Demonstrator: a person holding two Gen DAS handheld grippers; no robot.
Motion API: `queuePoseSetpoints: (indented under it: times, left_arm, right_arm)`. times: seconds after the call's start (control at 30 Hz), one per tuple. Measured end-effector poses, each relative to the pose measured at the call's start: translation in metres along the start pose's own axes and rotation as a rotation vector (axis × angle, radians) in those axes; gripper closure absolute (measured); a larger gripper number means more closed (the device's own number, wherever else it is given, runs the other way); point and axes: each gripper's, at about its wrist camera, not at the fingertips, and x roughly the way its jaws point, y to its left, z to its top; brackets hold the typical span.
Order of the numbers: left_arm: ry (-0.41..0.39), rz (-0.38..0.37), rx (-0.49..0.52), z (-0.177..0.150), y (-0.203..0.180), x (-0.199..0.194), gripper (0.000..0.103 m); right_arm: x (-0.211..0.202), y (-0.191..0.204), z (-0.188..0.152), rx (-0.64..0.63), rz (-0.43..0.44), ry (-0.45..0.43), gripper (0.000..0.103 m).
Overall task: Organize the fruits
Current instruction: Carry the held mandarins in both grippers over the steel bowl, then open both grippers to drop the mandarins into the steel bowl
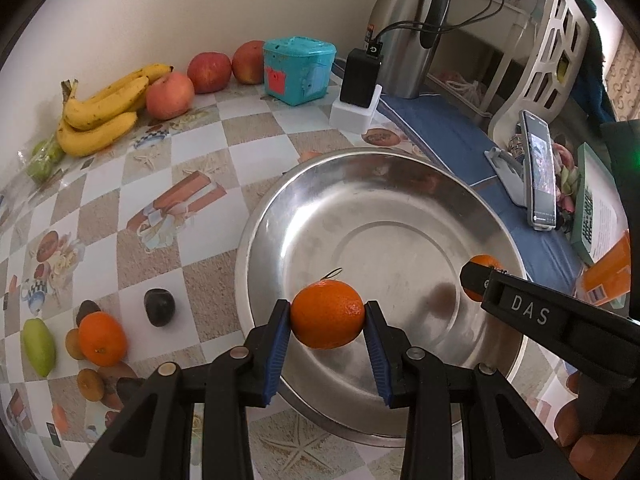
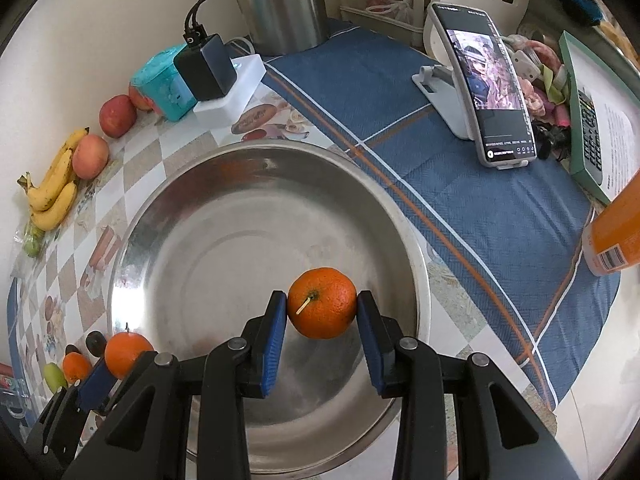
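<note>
Jaws on glossy oranges (image 1: 327,315); steel bowl (image 1: 280,216) beneath

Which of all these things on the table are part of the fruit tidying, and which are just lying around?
Part of the job:
- two oranges, one in each hand-held gripper
- steel bowl
- bananas
- apples
- orange on the table

Just lying about:
- phone
- kettle
- charger
- teal box
</note>
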Motion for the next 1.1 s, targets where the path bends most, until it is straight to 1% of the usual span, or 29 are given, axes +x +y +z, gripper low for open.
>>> queuePoseSetpoints:
  times: [0.07, 0.13, 0.27, 0.3, 0.37, 0.4, 0.5, 0.53, 0.57, 0.63, 0.83, 0.97, 1.1]
  left_arm:
    - [0.001, 0.000, 0.000, 0.001, 0.000, 0.000, 0.061]
    - [-0.001, -0.006, -0.002, 0.001, 0.000, -0.001, 0.058]
    - [-0.005, -0.003, 0.000, 0.002, 0.000, -0.002, 0.058]
    - [-0.007, -0.003, -0.001, 0.002, 0.000, -0.003, 0.056]
    - [-0.010, -0.003, -0.006, 0.002, 0.001, -0.004, 0.051]
    - [-0.014, -0.001, -0.009, 0.002, 0.002, -0.005, 0.046]
    - [-0.026, 0.006, -0.021, 0.003, 0.005, -0.009, 0.036]
    - [-0.027, 0.007, -0.024, 0.004, 0.006, -0.009, 0.034]
    - [-0.030, 0.008, -0.030, 0.004, 0.008, -0.010, 0.033]
    - [-0.034, 0.013, -0.043, 0.005, 0.011, -0.012, 0.027]
    - [-0.044, 0.044, -0.108, 0.008, 0.029, -0.022, 0.026]
    - [-0.050, 0.077, -0.203, 0.009, 0.054, -0.030, 0.026]
    - [-0.033, 0.120, -0.304, 0.006, 0.081, -0.036, 0.026]
  right_arm:
    - [0.000, 0.000, 0.000, 0.004, -0.001, 0.002, 0.065]
    - [0.001, 0.000, 0.000, 0.006, 0.001, 0.004, 0.065]
    - [-0.002, 0.001, 0.002, 0.002, 0.001, -0.011, 0.065]
    - [-0.003, 0.001, 0.002, 0.001, 0.002, -0.015, 0.064]
    - [-0.003, 0.001, 0.002, 0.004, 0.005, -0.021, 0.058]
    - [-0.004, 0.001, 0.003, 0.007, 0.009, -0.025, 0.053]
    - [-0.006, 0.001, 0.004, 0.006, 0.014, -0.041, 0.050]
    - [-0.007, 0.002, 0.004, 0.003, 0.016, -0.048, 0.046]
    - [-0.008, 0.003, 0.004, 0.000, 0.017, -0.053, 0.045]
    - [-0.009, 0.005, 0.004, -0.006, 0.018, -0.060, 0.045]
    - [-0.010, 0.006, 0.004, -0.009, 0.016, -0.063, 0.043]
    - [-0.009, 0.008, 0.004, -0.017, 0.016, -0.060, 0.043]
    - [-0.010, 0.013, 0.004, -0.039, 0.018, -0.056, 0.043]
